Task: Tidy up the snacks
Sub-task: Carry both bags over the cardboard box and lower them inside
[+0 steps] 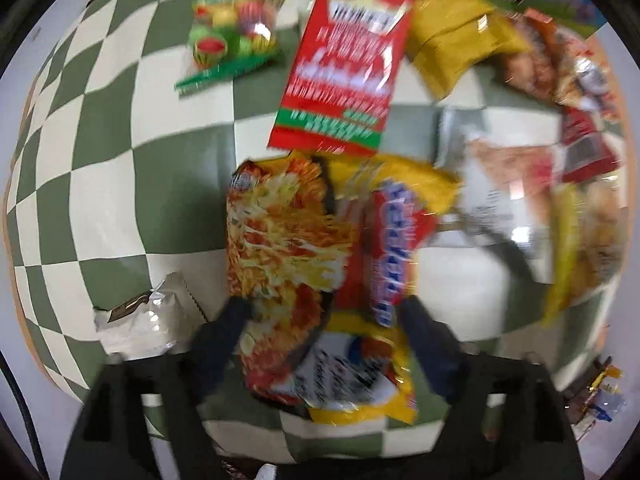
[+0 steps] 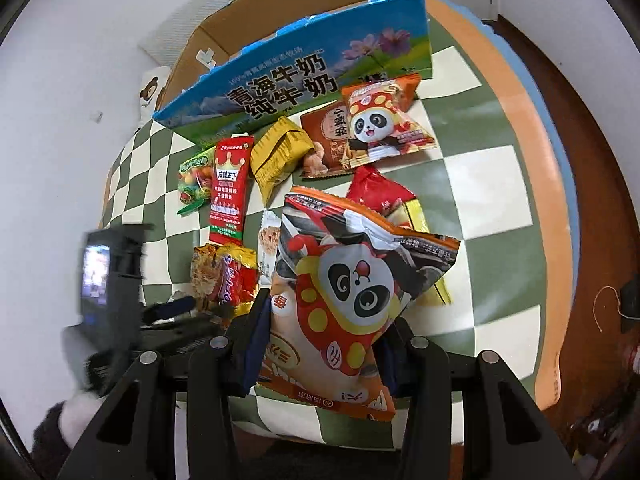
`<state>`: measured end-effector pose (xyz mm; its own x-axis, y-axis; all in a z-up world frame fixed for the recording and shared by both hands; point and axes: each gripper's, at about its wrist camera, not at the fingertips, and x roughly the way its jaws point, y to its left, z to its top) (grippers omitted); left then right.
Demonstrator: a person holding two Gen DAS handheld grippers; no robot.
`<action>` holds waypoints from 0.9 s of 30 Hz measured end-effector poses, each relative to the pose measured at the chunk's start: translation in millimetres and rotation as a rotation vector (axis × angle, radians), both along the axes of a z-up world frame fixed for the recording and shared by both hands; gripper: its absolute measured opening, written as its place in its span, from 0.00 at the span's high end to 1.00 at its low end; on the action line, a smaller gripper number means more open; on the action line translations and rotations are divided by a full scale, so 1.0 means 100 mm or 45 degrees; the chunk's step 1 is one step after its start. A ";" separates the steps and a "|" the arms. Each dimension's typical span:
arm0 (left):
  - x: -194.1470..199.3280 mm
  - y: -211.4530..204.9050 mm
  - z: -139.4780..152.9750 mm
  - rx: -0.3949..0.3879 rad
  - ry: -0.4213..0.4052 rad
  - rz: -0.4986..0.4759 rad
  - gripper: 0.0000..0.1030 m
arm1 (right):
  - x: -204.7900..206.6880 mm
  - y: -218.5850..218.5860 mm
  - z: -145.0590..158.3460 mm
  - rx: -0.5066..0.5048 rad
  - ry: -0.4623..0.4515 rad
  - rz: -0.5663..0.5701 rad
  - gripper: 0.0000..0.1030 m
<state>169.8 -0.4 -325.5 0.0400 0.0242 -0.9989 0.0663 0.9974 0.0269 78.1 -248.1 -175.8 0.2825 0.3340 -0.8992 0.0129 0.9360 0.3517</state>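
Observation:
My left gripper (image 1: 324, 312) points down at the checked tablecloth (image 1: 120, 184). Its fingers stand apart on either side of a yellow and red noodle packet (image 1: 288, 240), which lies flat; the pads do not seem to press on it. The right wrist view shows this packet (image 2: 224, 276) left of my right gripper (image 2: 320, 332). That gripper is shut on the lower part of a large orange panda bag (image 2: 352, 280), held above the cloth. The left wrist view is blurred.
A red crown packet (image 1: 344, 60), a green fruit-candy bag (image 1: 236, 32), a yellow pack (image 1: 452, 40) and a silver sachet (image 1: 140, 320) lie around. A blue milk carton (image 2: 304, 72) stands at the back, with a small panda bag (image 2: 384, 124) and a brown pack (image 2: 324, 140) before it.

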 end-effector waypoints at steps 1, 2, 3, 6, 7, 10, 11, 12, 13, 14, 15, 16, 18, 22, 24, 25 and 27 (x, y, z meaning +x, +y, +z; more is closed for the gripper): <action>0.02 0.01 -0.08 0.017 0.021 -0.008 0.11 | 0.03 0.00 -0.02 0.015 0.008 0.008 0.53; 0.02 0.03 -0.17 0.029 0.052 -0.009 0.08 | 0.03 0.01 -0.03 0.020 0.012 0.014 0.53; 0.04 0.05 -0.25 0.000 0.078 0.007 0.08 | 0.04 0.01 -0.05 0.025 0.018 0.024 0.53; 0.08 0.14 -0.27 -0.071 0.072 0.101 0.17 | 0.05 0.01 -0.11 0.056 0.051 0.037 0.53; 0.06 0.16 -0.22 -0.076 0.056 0.117 0.17 | 0.06 0.01 -0.13 0.059 0.058 0.039 0.53; -0.04 0.07 -0.01 -0.019 -0.022 0.093 0.17 | 0.05 0.00 -0.17 0.068 0.073 0.038 0.53; -0.05 0.07 0.06 -0.010 -0.041 0.094 0.17 | 0.05 -0.01 -0.17 0.073 0.078 0.037 0.53; -0.07 0.06 0.20 -0.017 -0.064 0.100 0.17 | 0.05 -0.02 -0.18 0.074 0.079 0.037 0.53; -0.12 0.03 0.30 -0.035 -0.087 0.106 0.17 | 0.05 -0.03 -0.18 0.078 0.081 0.037 0.53; -0.14 0.02 0.49 -0.064 -0.126 0.116 0.17 | 0.05 -0.04 -0.16 0.086 0.082 0.040 0.53; -0.16 0.04 0.63 -0.077 -0.154 0.122 0.17 | 0.05 -0.05 -0.13 0.094 0.077 0.044 0.53; -0.16 0.04 0.82 -0.103 -0.195 0.127 0.17 | 0.08 -0.05 -0.09 0.097 0.069 0.046 0.53; -0.07 0.01 1.24 -0.144 -0.285 0.132 0.17 | 0.11 -0.08 0.02 0.111 0.041 0.055 0.53; 0.38 -0.08 1.91 -0.208 -0.404 0.116 0.17 | 0.35 -0.13 0.36 0.153 -0.038 0.088 0.53; 0.54 -0.13 2.10 -0.240 -0.439 0.117 0.17 | 0.57 -0.16 0.57 0.169 -0.094 0.109 0.53; 0.69 -0.15 2.19 -0.248 -0.460 0.119 0.17 | 0.67 -0.17 0.66 0.171 -0.119 0.119 0.53; 1.05 -0.16 2.29 -0.252 -0.478 0.126 0.17 | 0.95 -0.16 0.85 0.162 -0.179 0.149 0.53</action>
<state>274.4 -16.6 -96.8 0.4084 -0.1442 -0.9013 -0.0077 0.9869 -0.1613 173.1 -264.5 -90.4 0.3550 0.4798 -0.8023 -0.1507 0.8764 0.4574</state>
